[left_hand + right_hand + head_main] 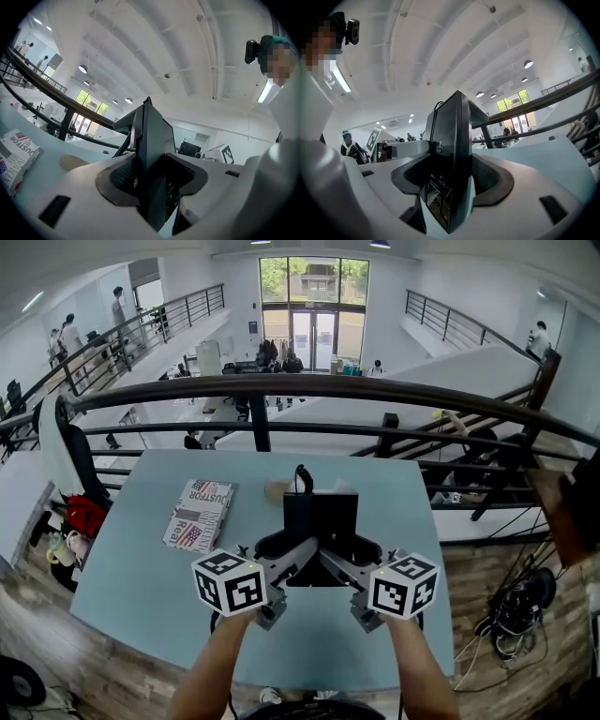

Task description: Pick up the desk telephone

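The black flat plastic desk telephone (321, 521) hangs over the pale blue table (131, 577). Its edges are clamped at 9 o'clock by the left gripper (153, 182) and at 3 o'clock by the right gripper (451, 183), the jaws partly spread around it. Uneven hands could twist it, and then it may slip out.

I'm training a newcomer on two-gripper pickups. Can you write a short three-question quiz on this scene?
1. True or false: the left gripper is empty.
2. Multiple choice: in the head view, what lies on the table to the left of the desk telephone? A) a mug B) a book with a printed cover C) a keyboard
3. Short answer: what does the right gripper hold?

Key
1. False: its jaws are shut on the desk telephone.
2. B
3. The desk telephone, gripped from its right side.
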Demonstrator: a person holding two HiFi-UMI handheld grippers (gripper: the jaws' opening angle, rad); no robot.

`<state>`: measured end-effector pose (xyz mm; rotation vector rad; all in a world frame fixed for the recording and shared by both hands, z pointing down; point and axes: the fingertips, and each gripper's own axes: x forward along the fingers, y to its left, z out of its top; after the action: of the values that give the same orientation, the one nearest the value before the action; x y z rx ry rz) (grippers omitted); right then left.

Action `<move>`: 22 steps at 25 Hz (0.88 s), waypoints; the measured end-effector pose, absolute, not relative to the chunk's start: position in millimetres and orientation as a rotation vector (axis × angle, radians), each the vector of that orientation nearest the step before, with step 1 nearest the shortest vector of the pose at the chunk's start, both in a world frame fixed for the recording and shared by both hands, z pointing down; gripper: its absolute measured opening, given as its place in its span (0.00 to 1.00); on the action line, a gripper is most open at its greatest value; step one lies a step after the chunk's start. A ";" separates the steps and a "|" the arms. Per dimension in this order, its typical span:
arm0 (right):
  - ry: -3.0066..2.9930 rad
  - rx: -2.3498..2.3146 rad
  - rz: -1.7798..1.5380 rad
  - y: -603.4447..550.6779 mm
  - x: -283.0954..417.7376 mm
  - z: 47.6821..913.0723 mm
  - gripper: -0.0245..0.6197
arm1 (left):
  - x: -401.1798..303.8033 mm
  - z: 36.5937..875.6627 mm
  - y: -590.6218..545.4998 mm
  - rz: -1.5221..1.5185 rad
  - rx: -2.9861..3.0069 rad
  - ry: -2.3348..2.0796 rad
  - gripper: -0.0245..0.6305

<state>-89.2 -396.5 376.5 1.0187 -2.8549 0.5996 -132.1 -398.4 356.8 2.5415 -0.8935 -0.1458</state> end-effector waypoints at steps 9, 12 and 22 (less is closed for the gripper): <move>-2.952 1.032 0.406 -388.3 -91.8 320.9 0.46 | -133.8 300.9 -387.2 -0.222 2.675 -0.934 0.33; -2.967 1.036 0.362 -385.5 -92.9 313.2 0.46 | -135.1 293.2 -383.8 -0.235 2.701 -0.938 0.33; -2.955 1.048 0.352 -382.1 -92.1 313.1 0.46 | -134.5 293.0 -380.6 -0.241 2.701 -0.928 0.33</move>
<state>-92.1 -382.1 313.1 1.0485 -2.9548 0.3519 -134.5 -380.6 293.0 2.7006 -0.9278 -0.2408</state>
